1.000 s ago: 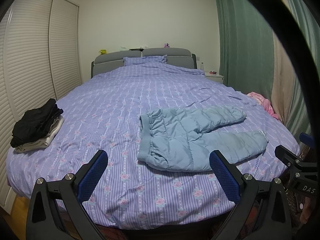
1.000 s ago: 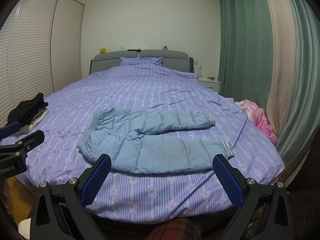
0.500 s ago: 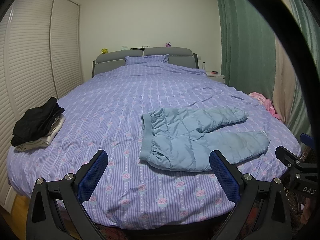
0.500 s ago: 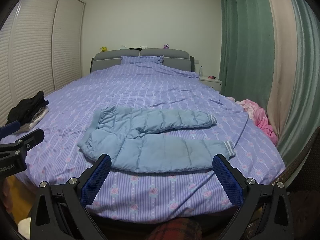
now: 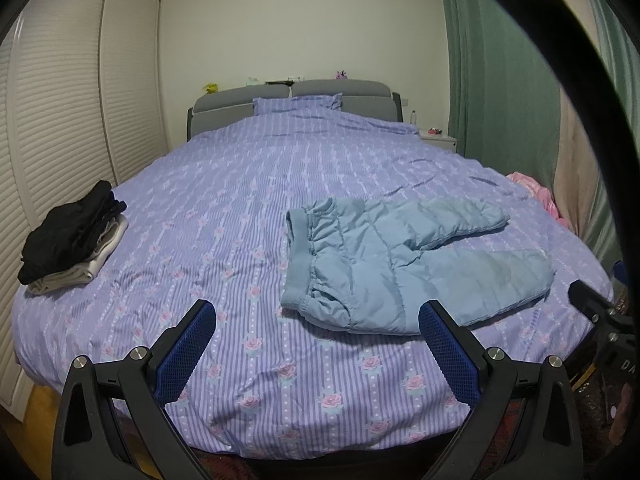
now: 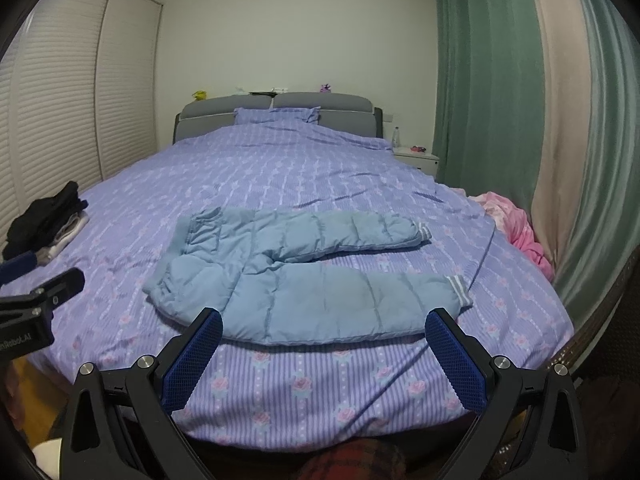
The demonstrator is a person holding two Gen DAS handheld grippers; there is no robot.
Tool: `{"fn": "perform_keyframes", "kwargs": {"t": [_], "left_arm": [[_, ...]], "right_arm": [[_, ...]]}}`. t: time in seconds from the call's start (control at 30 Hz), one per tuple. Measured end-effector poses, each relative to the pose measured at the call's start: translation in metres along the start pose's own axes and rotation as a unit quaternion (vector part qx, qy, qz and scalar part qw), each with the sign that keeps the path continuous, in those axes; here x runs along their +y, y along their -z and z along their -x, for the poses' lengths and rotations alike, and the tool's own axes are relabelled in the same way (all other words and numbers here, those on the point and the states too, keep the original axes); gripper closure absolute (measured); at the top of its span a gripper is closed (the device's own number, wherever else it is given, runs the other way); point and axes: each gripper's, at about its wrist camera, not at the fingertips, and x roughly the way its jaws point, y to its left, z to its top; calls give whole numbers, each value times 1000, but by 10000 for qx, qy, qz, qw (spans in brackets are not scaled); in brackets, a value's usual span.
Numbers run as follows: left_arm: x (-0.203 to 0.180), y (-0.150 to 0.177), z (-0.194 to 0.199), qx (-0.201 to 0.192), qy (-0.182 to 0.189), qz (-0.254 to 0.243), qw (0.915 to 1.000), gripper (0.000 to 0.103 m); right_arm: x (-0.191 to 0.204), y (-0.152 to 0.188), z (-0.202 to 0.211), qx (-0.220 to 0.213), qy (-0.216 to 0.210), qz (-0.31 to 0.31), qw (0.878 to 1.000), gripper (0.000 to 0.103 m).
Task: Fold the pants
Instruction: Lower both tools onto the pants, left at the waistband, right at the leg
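Note:
Light blue padded pants (image 5: 404, 264) (image 6: 304, 276) lie flat on the purple striped bedspread (image 5: 248, 208) (image 6: 280, 176), waistband to the left, both legs spread toward the right, striped cuffs at their ends. My left gripper (image 5: 318, 330) hovers open over the bed's near edge, just short of the waistband's near corner. My right gripper (image 6: 324, 340) is also open, its blue pads either side of the near leg's lower edge, above the bedspread. Neither holds anything.
A stack of folded black and grey clothes (image 5: 72, 236) (image 6: 44, 224) sits at the bed's left edge. Pink fabric (image 6: 520, 228) lies by the green curtains (image 6: 488, 80) on the right. A grey headboard (image 5: 292, 100), a nightstand (image 6: 416, 158) and louvred wardrobe doors (image 5: 60, 92) surround the bed.
Both grippers have risen slightly and edged toward the bed, so the pants sit a little lower and larger in view. The jaws stayed open; the pants have not moved.

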Motion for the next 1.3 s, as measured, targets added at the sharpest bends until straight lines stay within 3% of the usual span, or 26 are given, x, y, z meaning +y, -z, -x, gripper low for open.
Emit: {"fn": "perform_keyframes", "kwargs": {"t": [0.17, 0.5, 0.7, 1.07, 1.2, 1.3], "left_arm": [[1, 4, -25, 126, -17, -56, 9999, 0], [-1, 14, -93, 788, 153, -61, 9968, 0], [9, 18, -133, 1434, 528, 737, 9855, 0], [-20, 27, -184, 1860, 567, 606, 9790, 4], [-16, 32, -195, 1985, 787, 889, 9729, 7], [-9, 38, -205, 2141, 1004, 1289, 9630, 14]], "right_arm": [[-6, 6, -25, 163, 101, -149, 9997, 0], [-28, 31, -86, 536, 475, -475, 9963, 0], [-49, 38, -123, 819, 546, -1201, 9879, 0], [-62, 54, -175, 1198, 338, -1779, 9761, 4], [-70, 60, -187, 1275, 215, -1913, 9730, 8], [-87, 66, -195, 1363, 150, -2349, 9623, 15]]}}
